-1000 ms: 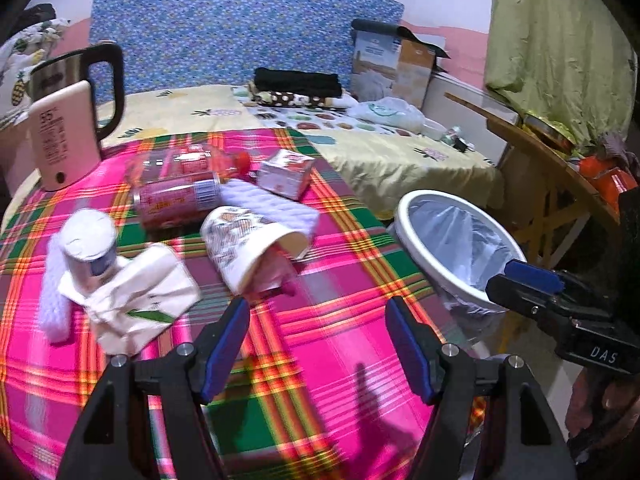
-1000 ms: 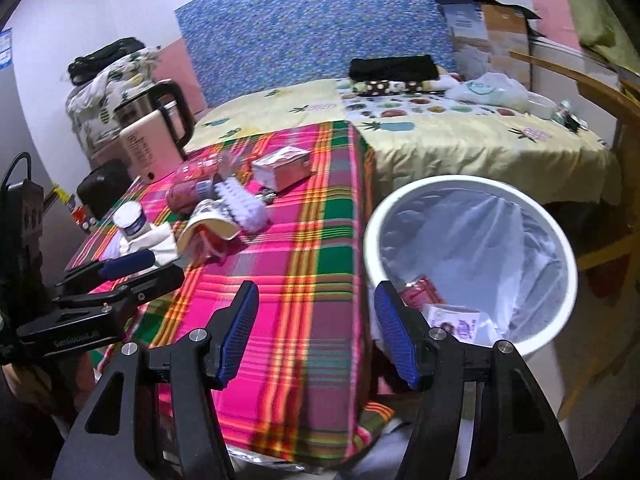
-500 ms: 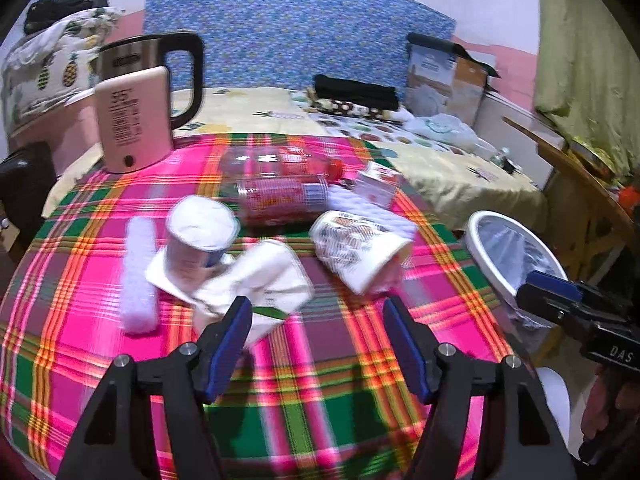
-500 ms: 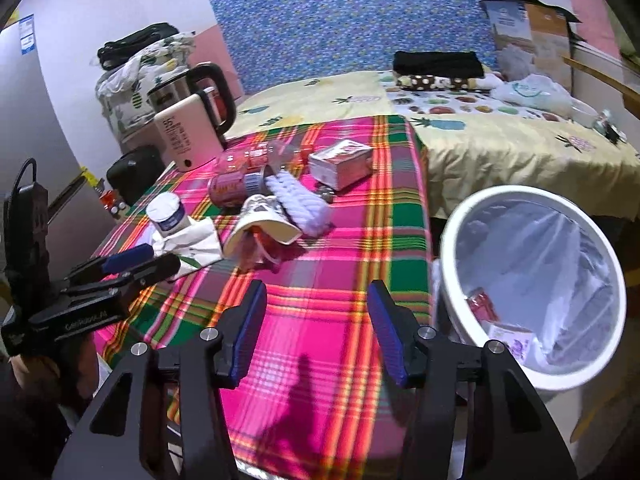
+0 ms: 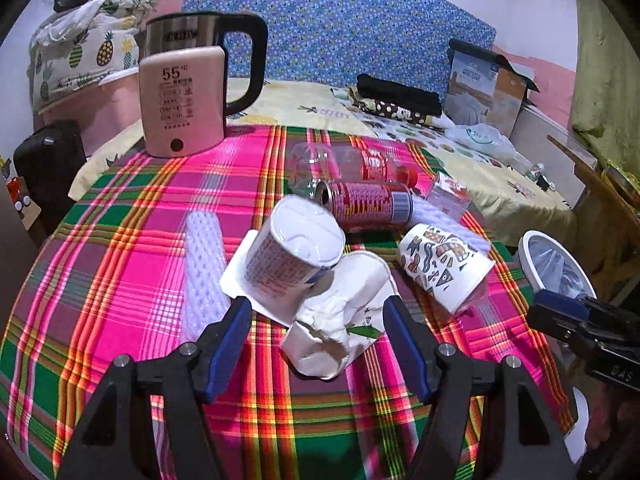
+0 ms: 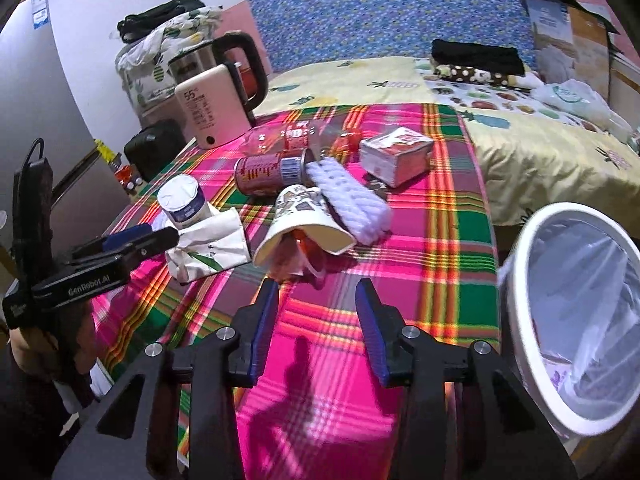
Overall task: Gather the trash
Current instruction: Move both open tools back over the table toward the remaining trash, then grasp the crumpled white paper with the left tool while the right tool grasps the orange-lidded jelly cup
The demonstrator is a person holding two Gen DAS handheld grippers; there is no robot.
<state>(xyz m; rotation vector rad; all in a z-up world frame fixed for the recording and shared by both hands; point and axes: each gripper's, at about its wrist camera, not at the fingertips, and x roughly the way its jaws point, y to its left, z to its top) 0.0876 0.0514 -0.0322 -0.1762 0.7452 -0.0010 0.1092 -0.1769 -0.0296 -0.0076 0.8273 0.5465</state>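
Observation:
Trash lies on the plaid tablecloth [image 5: 132, 248]: a crumpled white paper bag [image 5: 340, 320], a white tub [image 5: 296, 248], a red can [image 5: 368, 204], a clear bottle [image 5: 352, 164], a patterned paper cup [image 5: 444, 264] on its side and a small box [image 6: 394, 154]. My left gripper [image 5: 316, 312] is open, the paper bag showing between its fingertips without touching the pads. My right gripper [image 6: 317, 292] hovers over bare cloth just short of the paper cup [image 6: 304, 224]. Its jaws are closing with nothing between them.
A white bin [image 6: 576, 320] with a plastic liner stands off the table's right edge, some wrappers inside. A kettle [image 5: 188, 96] stands at the table's far left. White foam sleeves [image 5: 204, 264] lie among the trash. A bed [image 6: 400, 76] lies behind the table.
Both grippers have swung left over the table, away from the bin and toward the trash pile. The right gripper's jaws have narrowed. The left gripper's jaws stay wide.

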